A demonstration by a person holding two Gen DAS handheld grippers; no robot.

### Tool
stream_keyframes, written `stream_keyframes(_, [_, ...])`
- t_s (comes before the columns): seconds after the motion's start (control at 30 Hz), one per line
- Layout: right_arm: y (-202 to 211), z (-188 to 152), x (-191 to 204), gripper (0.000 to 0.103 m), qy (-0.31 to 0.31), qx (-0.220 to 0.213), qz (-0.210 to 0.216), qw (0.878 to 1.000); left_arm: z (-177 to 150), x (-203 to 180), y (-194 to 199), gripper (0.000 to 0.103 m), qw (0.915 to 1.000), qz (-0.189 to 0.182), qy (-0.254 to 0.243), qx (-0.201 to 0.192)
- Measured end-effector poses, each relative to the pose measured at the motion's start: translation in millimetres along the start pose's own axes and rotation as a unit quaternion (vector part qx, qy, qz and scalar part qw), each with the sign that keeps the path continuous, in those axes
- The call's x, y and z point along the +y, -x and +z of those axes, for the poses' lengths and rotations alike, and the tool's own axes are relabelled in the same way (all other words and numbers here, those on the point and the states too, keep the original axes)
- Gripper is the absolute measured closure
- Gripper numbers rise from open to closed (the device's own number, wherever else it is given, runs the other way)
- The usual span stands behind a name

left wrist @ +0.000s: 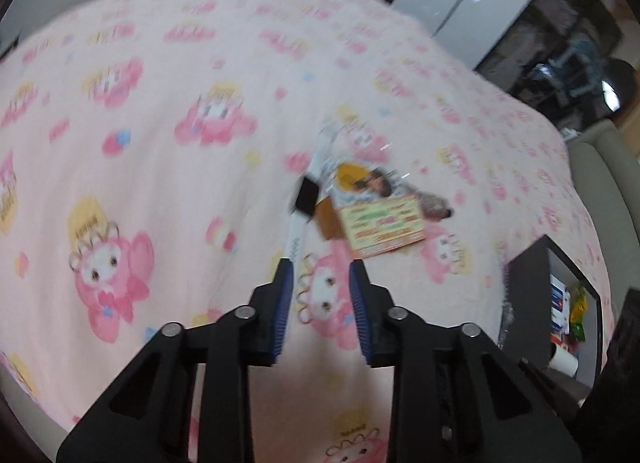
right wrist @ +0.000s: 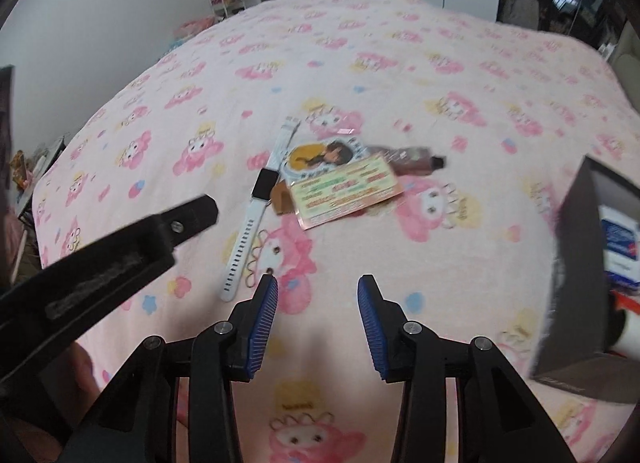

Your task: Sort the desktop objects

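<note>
A white smartwatch [right wrist: 256,203] with a black face lies stretched out on the pink cartoon-print cloth [right wrist: 400,63]; it also shows in the left wrist view [left wrist: 306,199]. Beside it lie a printed card packet [right wrist: 340,179], a small brown piece [right wrist: 282,199] and a dark tube [right wrist: 408,159]. The packet [left wrist: 376,215] also shows in the left wrist view. My left gripper [left wrist: 322,267] is open and empty, just short of the watch strap's near end. My right gripper [right wrist: 318,283] is open and empty, nearer than the objects.
A dark open box [right wrist: 580,263] holding packets stands at the right edge of the cloth; it also shows in the left wrist view [left wrist: 532,303]. The left gripper's body [right wrist: 100,263] crosses the right wrist view at left. Shelves and cabinets stand beyond the table.
</note>
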State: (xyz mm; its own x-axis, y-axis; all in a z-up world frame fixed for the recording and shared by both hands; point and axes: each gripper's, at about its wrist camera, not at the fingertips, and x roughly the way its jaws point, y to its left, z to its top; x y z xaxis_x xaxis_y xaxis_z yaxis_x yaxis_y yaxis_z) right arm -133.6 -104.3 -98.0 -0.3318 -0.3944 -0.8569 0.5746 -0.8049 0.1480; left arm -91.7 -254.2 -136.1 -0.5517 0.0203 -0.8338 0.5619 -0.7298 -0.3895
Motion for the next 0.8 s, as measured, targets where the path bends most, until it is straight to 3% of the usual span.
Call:
stream_keyframes(0.17, [-25.3,-12.9,-1.5,0.069,-0.010,0.023,0.031,0.999,-7.9,27.9,-37.5,0.081,0.9945,-0.040,0.067,0.070])
stream_keyframes(0.3, [-34.3,-14.8,-2.0,0.069,-0.008,0.030,0.046,0.998,-10.2,33.8,-44.5,0.081,0.9935,-0.027,0.084,0.072])
stream_keyframes(0.43, [-40.6,-17.8,0.1,0.069,-0.009,0.042,0.060,0.997,-13.2,31.8,-51.2,0.082,0.9934,-0.022,0.077,0.082])
stream_keyframes(0.5, [-44.2,-21.0,1.8,0.069,-0.008,0.049,0.062,0.997,-17.7,27.6,-53.9,0.099,0.9928,-0.031,0.067,0.094])
stream_keyframes(0.63, [-38.6,-28.3,-3.9,0.069,-0.012,0.054,0.061,0.997,-28.5,22.2,-51.6,0.102,0.9893,-0.066,0.072,0.109])
stream_keyframes(0.8, [-7.9,-42.4,-39.6,0.069,-0.028,0.040,0.040,0.998,-45.4,0.1,-40.6,0.102,0.9886,-0.091,0.046,0.111])
